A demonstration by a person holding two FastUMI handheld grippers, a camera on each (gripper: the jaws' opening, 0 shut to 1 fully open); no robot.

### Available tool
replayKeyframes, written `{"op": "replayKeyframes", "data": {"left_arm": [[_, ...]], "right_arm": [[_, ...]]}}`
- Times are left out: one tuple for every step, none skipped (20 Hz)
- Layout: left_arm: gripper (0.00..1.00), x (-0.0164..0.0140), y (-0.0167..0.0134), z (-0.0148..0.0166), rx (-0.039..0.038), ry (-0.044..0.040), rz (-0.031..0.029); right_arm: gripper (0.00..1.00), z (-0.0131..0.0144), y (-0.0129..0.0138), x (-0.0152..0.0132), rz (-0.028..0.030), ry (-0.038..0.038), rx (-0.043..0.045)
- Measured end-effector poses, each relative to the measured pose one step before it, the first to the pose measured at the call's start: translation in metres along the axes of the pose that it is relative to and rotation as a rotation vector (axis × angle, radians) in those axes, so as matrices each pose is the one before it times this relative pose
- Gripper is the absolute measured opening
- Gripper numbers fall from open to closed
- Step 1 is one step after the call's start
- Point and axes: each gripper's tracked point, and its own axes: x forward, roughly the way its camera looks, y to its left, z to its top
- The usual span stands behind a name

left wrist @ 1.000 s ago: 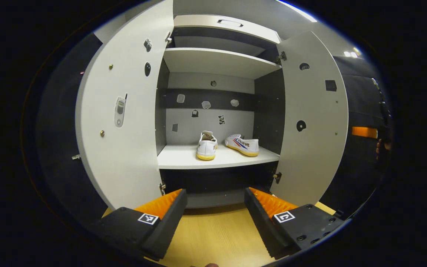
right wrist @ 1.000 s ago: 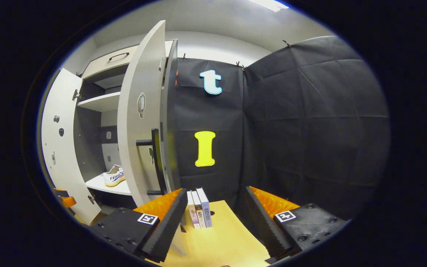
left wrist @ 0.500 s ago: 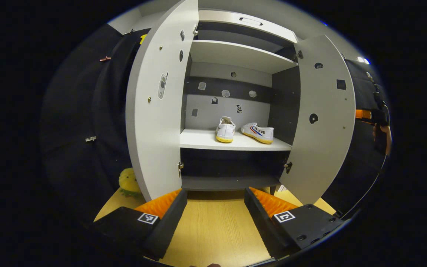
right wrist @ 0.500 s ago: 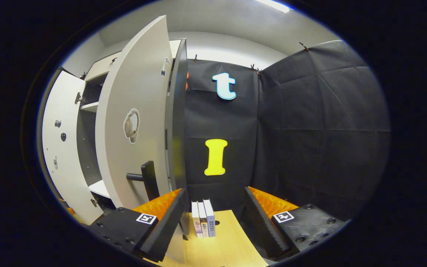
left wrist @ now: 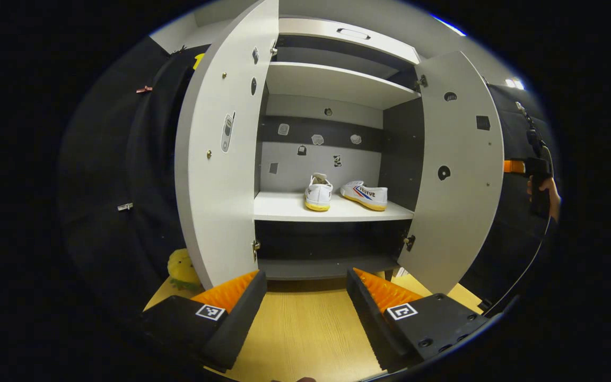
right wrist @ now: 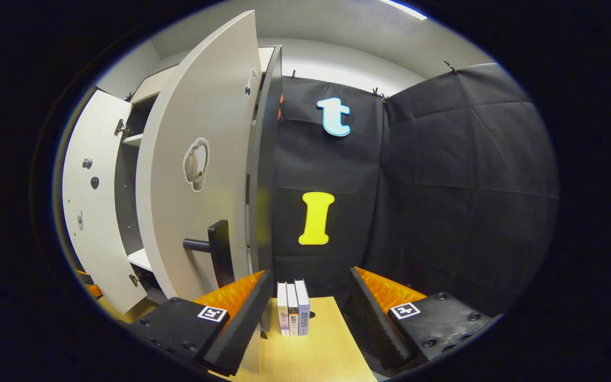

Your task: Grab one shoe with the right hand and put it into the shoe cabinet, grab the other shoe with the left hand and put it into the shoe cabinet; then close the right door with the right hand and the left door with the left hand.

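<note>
Both shoes (left wrist: 345, 193) parked mid-frame on cabinet shelf (left wrist: 284, 208), clearing both doors for closing. Right gripper (right wrist: 305, 300) spread wide, empty, beside right door (right wrist: 199, 159) at left of centre near handle (right wrist: 215, 249). Left gripper (left wrist: 305, 297) likewise spread, empty, facing left door (left wrist: 215, 175).

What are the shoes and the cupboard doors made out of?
The two shoes look like white canvas cloth with yellowish rubber soles; the fabric looks soft and matte. The right door and left door look like smooth, painted board, probably wood, flat and matte grey-white. The black door handle might be metal or plastic.
</note>
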Motion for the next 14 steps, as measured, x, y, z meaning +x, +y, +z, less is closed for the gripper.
{"op": "replayKeyframes", "data": {"left_arm": [[0.95,-0.00037,0.00033,0.00003,0.00171,0.00035,-0.00114],[0.95,-0.00148,0.00128,-0.00064,-0.00029,0.00085,-0.00093],[0.95,-0.00209,0.00131,-0.00005,0.00078,0.00173,0.00165],[0.95,-0.00083,0.00344,-0.0022,0.00228,0.00698,0.00703],[0.95,-0.00196,0.00336,-0.00184,0.00021,0.00708,0.00873],[0.95,-0.00167,0.00174,0.00008,-0.00694,-0.00217,0.00315],[0.95,-0.00151,0.00153,0.00047,-0.01327,-0.00312,-0.00047],[0.95,-0.00099,0.00215,-0.00103,-0.01428,0.00163,0.00152],[0.95,-0.00155,0.00293,-0.00087,-0.00992,0.00246,0.00519],[0.95,-0.00181,0.00442,-0.00023,-0.00558,-0.0002,0.00868],[0.95,-0.00209,0.00466,0.00061,-0.00304,-0.00251,0.01028],[0.95,-0.00243,0.00439,0.0006,-0.0027,-0.00324,0.01032],[0.95,-0.00241,0.00494,0.00102,-0.0024,-0.0035,0.0104],[0.94,-0.00305,0.00608,-0.00107,-0.00198,-0.00047,0.01275]], "right_arm": [[0.95,-0.00012,0.00251,-0.00136,0.0037,0.00464,0.0006],[0.95,0.00031,0.00585,-0.00016,0.00861,0.00324,0.00374],[0.95,-0.00028,0.00405,-0.00213,0.00143,-0.0003,-0.00483],[0.94,0.0007,0.00566,0.00066,0.00501,-0.00465,-0.00564],[0.93,0.00014,0.00566,-0.00259,0.00303,0.00035,-0.00111],[0.93,0.00043,0.0085,-0.00069,0.00789,0.00045,-0.00018],[0.93,0.00006,0.0096,-0.00175,0.00901,-0.00079,0.00123],[0.93,0.00042,0.0107,0.00026,0.01415,-0.00164,0.00046],[0.93,0.00024,0.01179,-0.00034,0.01685,-0.00195,0.00405],[0.93,0.00019,0.01278,0.00114,0.02053,0.00015,0.00704],[0.93,-0.00087,0.01349,0.00154,0.02134,0.00063,0.01221],[0.93,-0.0015,0.01214,0.00298,0.01797,0.00269,0.01298],[0.93,-0.00099,0.00908,0.00466,0.00296,0.00034,0.01492],[0.93,-0.00185,0.00921,0.0053,-0.00019,0.00791,0.01528]]}}
